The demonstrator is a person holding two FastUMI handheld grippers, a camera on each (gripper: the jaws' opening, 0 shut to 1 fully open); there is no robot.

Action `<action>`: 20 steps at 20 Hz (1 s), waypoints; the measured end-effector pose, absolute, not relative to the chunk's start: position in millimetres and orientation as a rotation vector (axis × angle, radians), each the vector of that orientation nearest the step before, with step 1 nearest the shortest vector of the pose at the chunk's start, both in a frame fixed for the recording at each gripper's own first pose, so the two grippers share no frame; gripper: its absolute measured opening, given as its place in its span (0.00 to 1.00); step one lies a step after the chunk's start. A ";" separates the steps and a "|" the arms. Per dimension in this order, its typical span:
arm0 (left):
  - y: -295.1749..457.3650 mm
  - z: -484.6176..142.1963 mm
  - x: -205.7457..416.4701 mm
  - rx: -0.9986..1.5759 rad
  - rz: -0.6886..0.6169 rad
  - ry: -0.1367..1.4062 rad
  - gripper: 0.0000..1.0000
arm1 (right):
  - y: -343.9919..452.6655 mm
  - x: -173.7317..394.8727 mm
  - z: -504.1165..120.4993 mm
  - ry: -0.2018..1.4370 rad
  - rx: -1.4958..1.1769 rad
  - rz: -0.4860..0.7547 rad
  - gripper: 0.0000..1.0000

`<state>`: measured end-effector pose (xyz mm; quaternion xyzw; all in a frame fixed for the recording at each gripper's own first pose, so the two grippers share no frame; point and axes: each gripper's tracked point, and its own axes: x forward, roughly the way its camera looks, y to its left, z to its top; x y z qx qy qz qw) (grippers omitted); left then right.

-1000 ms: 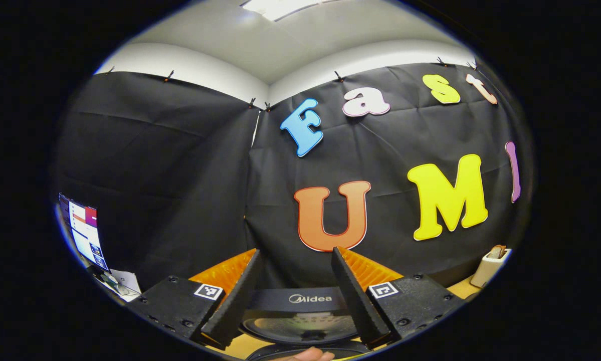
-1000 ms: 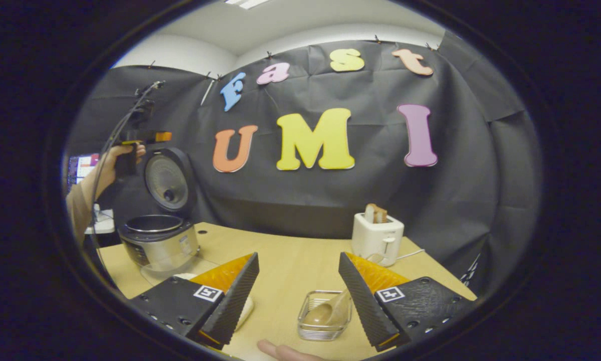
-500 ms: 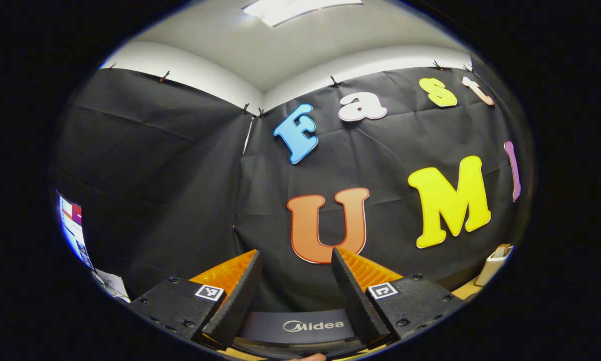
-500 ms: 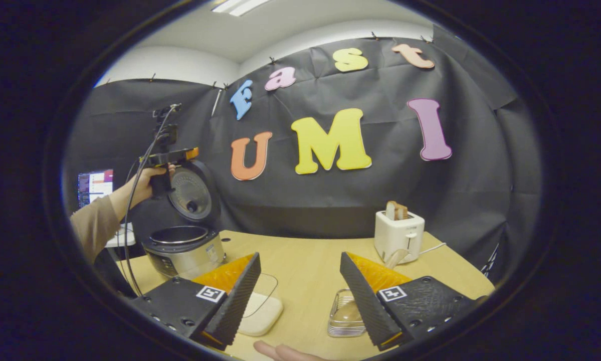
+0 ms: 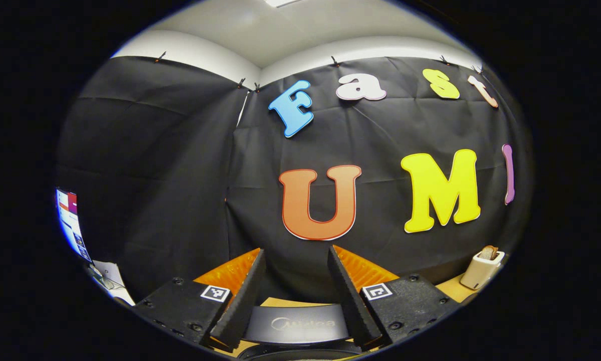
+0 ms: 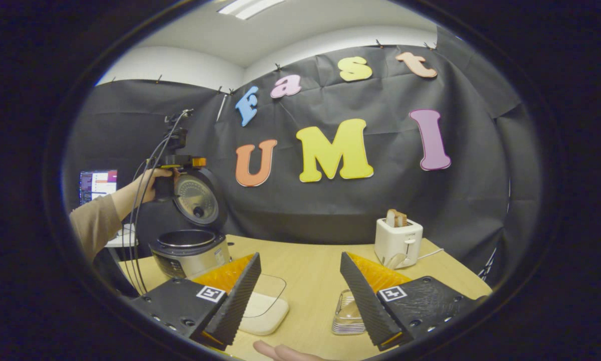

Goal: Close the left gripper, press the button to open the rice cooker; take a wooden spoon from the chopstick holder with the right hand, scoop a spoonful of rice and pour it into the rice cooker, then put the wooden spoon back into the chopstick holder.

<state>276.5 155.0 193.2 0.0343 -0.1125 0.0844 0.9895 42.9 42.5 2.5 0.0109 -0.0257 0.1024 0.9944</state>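
Right gripper view, rice cooker (image 6: 190, 250) now nearer, lid (image 6: 196, 199) still raised

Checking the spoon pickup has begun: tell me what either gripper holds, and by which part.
Nothing is held. The right gripper and left gripper are both open and empty.

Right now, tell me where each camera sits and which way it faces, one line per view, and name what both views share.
Left gripper view: rides the left gripper, raised over the rice cooker's open lid, facing the booth wall; its own two fingers show, parted.
Right gripper view: rides the right gripper, low over the table, facing the wall; its parted fingers show, a fingertip at the bottom, and farther off the hand holding the left gripper by the lid.
Shared: the toaster, the open rice cooker, and a screen.
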 end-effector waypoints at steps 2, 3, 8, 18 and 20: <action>154.5 187.6 271.7 0.064 0.166 -0.196 0.80 | 43.3 37.3 2.4 -0.055 0.028 0.209 0.95; 152.9 183.9 267.5 0.058 0.165 -0.177 0.80 | 43.5 34.7 1.2 -0.055 0.031 0.210 0.95; 144.4 157.3 235.2 0.051 0.155 -0.078 0.81 | 39.1 19.4 3.0 -0.065 0.058 0.209 0.93; 123.5 47.4 168.3 0.124 0.078 0.155 0.82 | 23.5 9.9 2.9 -0.064 0.089 0.176 0.95; 123.2 31.5 160.6 0.137 0.090 0.179 0.83 | 25.0 5.8 3.9 -0.067 0.084 0.182 0.96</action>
